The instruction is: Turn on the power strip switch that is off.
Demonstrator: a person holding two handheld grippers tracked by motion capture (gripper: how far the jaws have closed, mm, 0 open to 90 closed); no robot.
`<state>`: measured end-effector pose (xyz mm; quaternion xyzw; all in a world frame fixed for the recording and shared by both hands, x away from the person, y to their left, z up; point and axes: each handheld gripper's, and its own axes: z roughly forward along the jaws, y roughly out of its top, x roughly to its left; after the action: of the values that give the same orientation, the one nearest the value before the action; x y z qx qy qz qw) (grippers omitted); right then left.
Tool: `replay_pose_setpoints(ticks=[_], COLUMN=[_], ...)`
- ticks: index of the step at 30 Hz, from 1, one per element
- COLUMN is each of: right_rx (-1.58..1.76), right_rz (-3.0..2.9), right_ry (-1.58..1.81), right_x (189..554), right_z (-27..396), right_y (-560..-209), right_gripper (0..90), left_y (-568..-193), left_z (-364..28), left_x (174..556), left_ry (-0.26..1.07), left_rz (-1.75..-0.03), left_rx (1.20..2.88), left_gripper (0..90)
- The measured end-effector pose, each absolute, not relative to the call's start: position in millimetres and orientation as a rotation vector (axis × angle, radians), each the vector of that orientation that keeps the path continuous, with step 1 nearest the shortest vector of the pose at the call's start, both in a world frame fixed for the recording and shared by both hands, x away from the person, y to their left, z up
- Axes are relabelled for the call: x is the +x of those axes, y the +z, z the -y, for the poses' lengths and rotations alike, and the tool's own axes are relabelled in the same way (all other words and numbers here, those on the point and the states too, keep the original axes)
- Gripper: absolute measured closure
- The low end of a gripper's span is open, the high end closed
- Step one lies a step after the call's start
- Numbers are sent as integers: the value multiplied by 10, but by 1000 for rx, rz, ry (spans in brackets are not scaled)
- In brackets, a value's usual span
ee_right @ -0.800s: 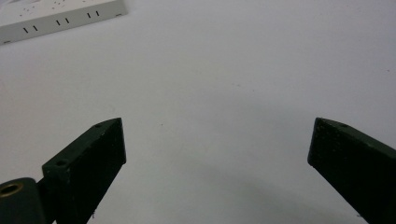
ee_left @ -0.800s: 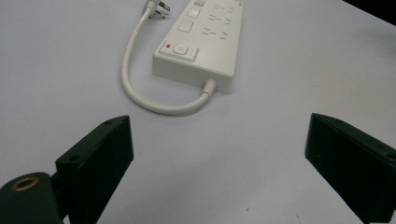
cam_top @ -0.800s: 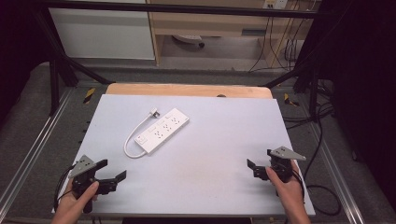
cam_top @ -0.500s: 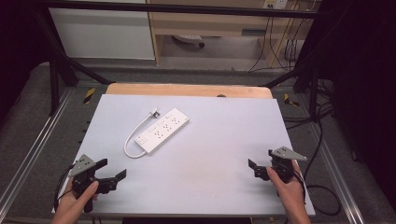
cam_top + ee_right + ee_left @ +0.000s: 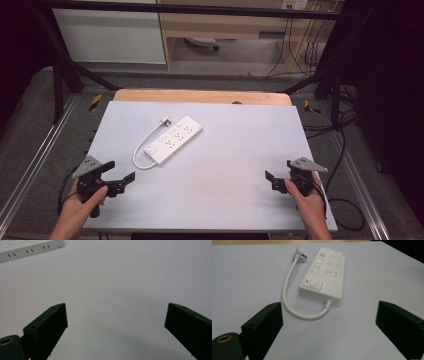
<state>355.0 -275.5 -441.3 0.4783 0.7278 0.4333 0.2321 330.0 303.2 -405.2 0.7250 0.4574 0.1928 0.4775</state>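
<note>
Here's the table [image 5: 215, 200], pale grey on top, and out on its left half lies a white strip [image 5: 173, 140], set on a slant. Everything reads off that strip. Its short cord [image 5: 142, 145] loops out from the near end and curls back up along the strip's left side, ending in the plug [image 5: 165, 120], which lies flat just beside the far end. In the left gripper view the strip [image 5: 323, 275] shows a red light and a row of buttons down one side, sockets on the other.

Left gripper [image 5: 117, 176] sits near the strip's near end, just short of the cord loop, held low at the table's front left corner. Its jaws stand wide apart, nothing between them but bare table.

Right gripper [image 5: 272, 180] is well apart from the strip, over by the front right corner. Jaws wide apart there too, holding nothing; in the right gripper view the strip [image 5: 30, 248] just edges in at top left.
</note>
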Motion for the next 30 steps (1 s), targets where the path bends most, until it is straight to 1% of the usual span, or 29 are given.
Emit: replay_pose_setpoints(ticks=[6, 14, 22, 30], right_rx=[1312, 1312, 1309, 1316], right_rz=[-1992, -1991, -1991, -1994], right_ry=[1192, 1190, 1193, 1196], right_x=[3546, 3551, 3551, 3557], right_z=[2760, 2755, 2754, 2756], right_y=[-4406, -4408, -4405, -4394], right_gripper=[47, 43, 44, 45], left_y=[-3867, -3690, -3593, -3549], left_z=[-3044, -2966, -2809, -2712], left_x=[3448, 3556, 3700, 3871], left_ry=[452, 456, 458, 448], left_rz=[-1099, -1066, -1039, -1057], left_rx=[1741, 1777, 1818, 1856], left_gripper=[74, 65, 63, 64])
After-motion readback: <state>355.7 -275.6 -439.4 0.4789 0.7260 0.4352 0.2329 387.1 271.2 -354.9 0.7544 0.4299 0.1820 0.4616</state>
